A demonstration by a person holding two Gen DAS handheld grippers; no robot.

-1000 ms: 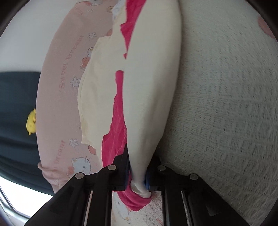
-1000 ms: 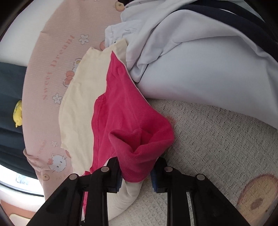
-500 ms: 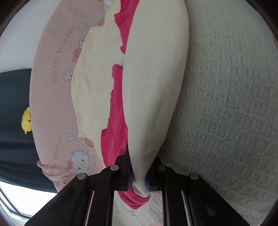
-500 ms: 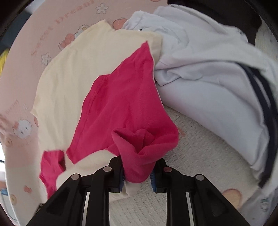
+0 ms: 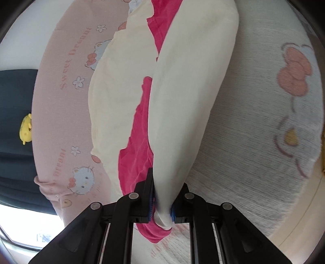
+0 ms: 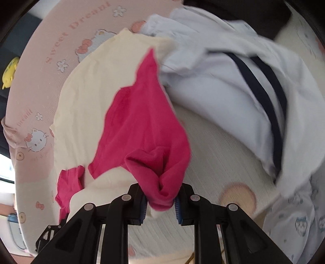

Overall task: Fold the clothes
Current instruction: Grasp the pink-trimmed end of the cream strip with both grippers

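Note:
A cream and pink garment (image 5: 182, 85) hangs stretched between both grippers above a white knitted bedspread (image 5: 254, 142). My left gripper (image 5: 162, 203) is shut on a cream edge of it, with pink cloth bunched just below the pads. In the right wrist view the same garment (image 6: 142, 126) shows its pink side; my right gripper (image 6: 160, 205) is shut on a bunched pink fold. The rest of the garment lies over a pink cartoon-cat pillow (image 6: 40, 67). At the lower left of that view the black left gripper (image 6: 48, 233) peeks in.
A pile of white clothes with dark navy stripes (image 6: 254, 81) lies beyond the garment on the right. A dark garment (image 6: 243, 18) sits at the far edge. A small yellow toy (image 5: 26, 130) rests on a dark surface left of the pillow (image 5: 61, 121).
Both grippers have risen with the garment, pulling it up off the bed. The right wrist view has tilted further down and rolled, so more of the white pile shows.

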